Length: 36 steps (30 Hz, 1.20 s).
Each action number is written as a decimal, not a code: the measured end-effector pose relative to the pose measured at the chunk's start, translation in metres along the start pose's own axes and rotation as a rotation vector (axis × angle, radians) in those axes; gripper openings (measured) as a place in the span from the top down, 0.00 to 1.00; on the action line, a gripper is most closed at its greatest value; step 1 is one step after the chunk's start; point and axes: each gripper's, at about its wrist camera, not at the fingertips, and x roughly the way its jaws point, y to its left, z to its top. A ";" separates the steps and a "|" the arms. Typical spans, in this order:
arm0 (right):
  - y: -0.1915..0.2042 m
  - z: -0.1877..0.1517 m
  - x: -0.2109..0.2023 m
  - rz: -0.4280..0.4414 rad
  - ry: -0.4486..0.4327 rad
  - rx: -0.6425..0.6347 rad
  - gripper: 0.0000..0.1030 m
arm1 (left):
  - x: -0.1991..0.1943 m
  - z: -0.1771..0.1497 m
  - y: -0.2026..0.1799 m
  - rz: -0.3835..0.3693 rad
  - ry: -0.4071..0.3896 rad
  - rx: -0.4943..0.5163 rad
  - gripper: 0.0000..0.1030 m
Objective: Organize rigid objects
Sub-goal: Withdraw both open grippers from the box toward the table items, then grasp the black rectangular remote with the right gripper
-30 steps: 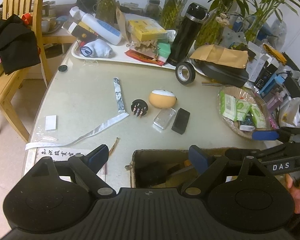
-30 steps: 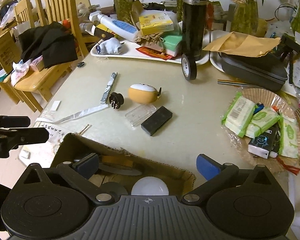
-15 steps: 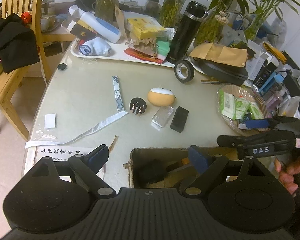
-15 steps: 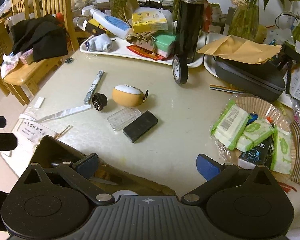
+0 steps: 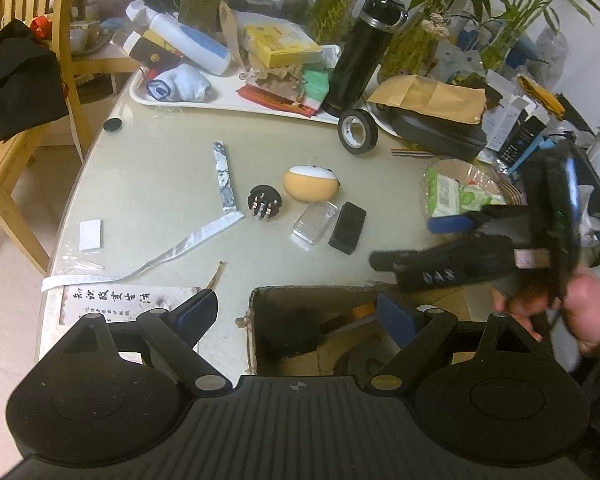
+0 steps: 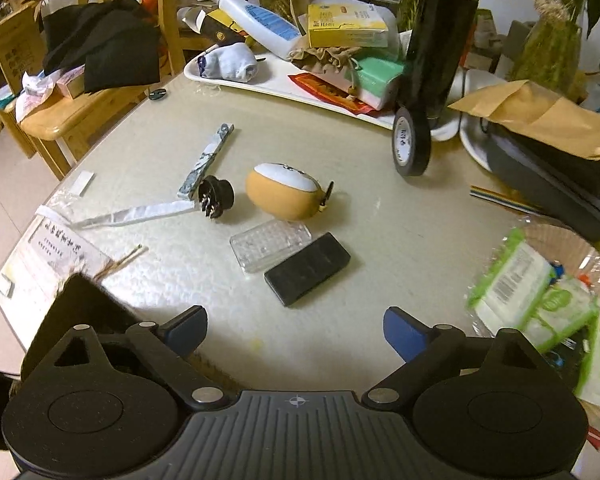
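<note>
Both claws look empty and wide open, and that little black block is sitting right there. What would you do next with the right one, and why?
Probably ease the right claw forward and down over the black block. It is open and empty, and the block lies straight ahead of it, beside the clear case. The cardboard box is close by to receive it.

I see soft, even indoor light from overhead, a little dim and cool. The pale worktop [image 5: 148, 168] shows only faint shadows under the small items. Fisheye bending curves the chair [image 5: 24, 60] at the left edge. The right gripper [image 5: 440, 244] smears with motion blur in the left view; the wipes packet [image 6: 512, 276] blurs at the right.
</note>
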 end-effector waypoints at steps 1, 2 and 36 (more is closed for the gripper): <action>-0.001 0.002 0.004 0.005 0.004 0.008 0.09 | 0.000 0.000 0.000 -0.003 0.003 0.001 0.15; -0.003 0.004 0.008 0.009 0.007 0.018 0.10 | 0.000 0.000 0.000 -0.007 0.006 0.001 0.15; -0.015 0.025 0.085 -0.092 0.091 0.148 0.67 | 0.009 0.001 0.007 -0.005 0.052 -0.014 0.15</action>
